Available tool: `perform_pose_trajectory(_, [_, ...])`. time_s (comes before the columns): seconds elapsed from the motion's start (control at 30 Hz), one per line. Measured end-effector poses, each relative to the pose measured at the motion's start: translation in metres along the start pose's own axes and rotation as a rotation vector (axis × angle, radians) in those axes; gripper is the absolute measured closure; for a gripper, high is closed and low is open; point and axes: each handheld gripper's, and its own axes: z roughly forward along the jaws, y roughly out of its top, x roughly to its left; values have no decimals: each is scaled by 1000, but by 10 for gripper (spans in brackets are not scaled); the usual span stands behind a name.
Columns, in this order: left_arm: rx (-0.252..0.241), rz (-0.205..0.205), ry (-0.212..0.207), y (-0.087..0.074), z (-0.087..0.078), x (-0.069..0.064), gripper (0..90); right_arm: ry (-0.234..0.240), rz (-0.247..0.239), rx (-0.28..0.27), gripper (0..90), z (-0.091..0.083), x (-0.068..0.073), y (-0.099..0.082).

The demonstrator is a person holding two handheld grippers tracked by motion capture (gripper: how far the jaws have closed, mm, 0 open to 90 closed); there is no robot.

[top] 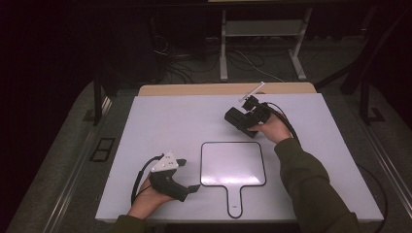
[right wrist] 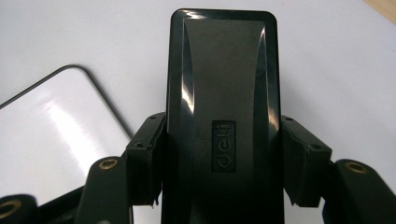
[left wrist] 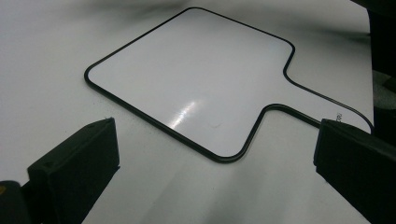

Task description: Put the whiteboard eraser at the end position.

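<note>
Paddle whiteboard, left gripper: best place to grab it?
Take the whiteboard by its narrow handle, coming in from the near table edge. The panel lies flat and looks wider than the open left gripper; the handle should fit between the jaws, though it offers little edge.

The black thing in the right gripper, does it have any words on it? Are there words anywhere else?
"deli": raised letters on the flat black plastic block, running sideways up its middle, between the jaws of the right gripper.
Small dark marks near the end of the handle of the black-edged white paddle-shaped board: too small and blurred to read.
</note>
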Motion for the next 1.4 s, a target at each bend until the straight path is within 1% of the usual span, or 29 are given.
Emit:
perform_pose_trajectory(0.1, [0,-1,-3,0,0,0,0,-7,3,12,387,10,-6,7])
perform_pose_trajectory(0.17, [0,-2,-2,0,0,0,0,0,8,24,387,19,-9,12])
perform_pose_trajectory(0.27, [-7,-2,-3,0,0,0,0,-13,2,39,386,29,-13,16])
perform_pose_trajectory(0.33, [-6,-2,-4,0,0,1,0,0,13,42,386,37,-17,19])
perform_pose_trajectory(0.4, [-5,0,-5,0,0,1,0,-1,6,52,386,43,-17,22])
perform_pose_trajectory(0.43, [-1,1,-5,0,0,1,0,2,14,52,386,46,-16,24])
perform_pose_trajectory(0.47, [-2,1,-5,0,0,1,0,3,-1,62,386,48,-16,24])
perform_pose_trajectory(0.5, [1,2,-5,0,0,1,0,-10,-4,69,386,51,-15,25])
perform_pose_trajectory(0.53, [-5,0,-5,0,0,0,0,-20,-17,75,386,54,-15,25])
perform_pose_trajectory(0.57, [-2,0,-6,0,0,0,0,-14,-4,74,385,55,-14,25])
perform_pose_trajectory(0.63, [1,2,-5,0,0,0,0,-15,-14,79,384,61,-14,24])
perform_pose_trajectory(0.67, [2,2,-6,0,0,0,0,-21,-25,86,382,64,-14,23])
perform_pose_trajectory(0.7, [3,1,-7,0,0,0,0,-39,-46,97,381,67,-13,21])
perform_pose_trajectory(0.73, [3,2,-6,0,1,0,0,-37,-46,92,380,67,-13,21])
perform_pose_trajectory(0.77, [2,2,-6,0,1,0,0,-24,-22,83,379,67,-13,21])
perform_pose_trajectory(0.83, [4,3,-7,0,1,0,0,-21,-4,64,362,65,-15,20])
perform_pose_trajectory(0.93, [2,2,-6,0,1,0,0,-11,32,18,314,59,-17,21])
perform_pose_trajectory(1.07, [4,2,-8,0,1,0,0,4,50,-36,288,48,-17,22])
perform_pose_trajectory(1.1, [2,0,-8,0,1,0,0,-15,43,-53,283,44,-15,22])
perform_pose_trajectory(1.13, [2,0,-8,0,1,1,0,-23,39,-65,284,41,-14,22])
perform_pose_trajectory(1.23, [0,-4,-6,0,1,1,0,-11,43,-86,258,32,-13,22])
perform_pose_trajectory(1.33, [6,-3,-6,0,1,2,0,-11,47,-128,241,23,-11,21])
perform_pose_trajectory(1.4, [4,-6,-5,0,1,2,0,4,58,-155,238,17,-11,21])
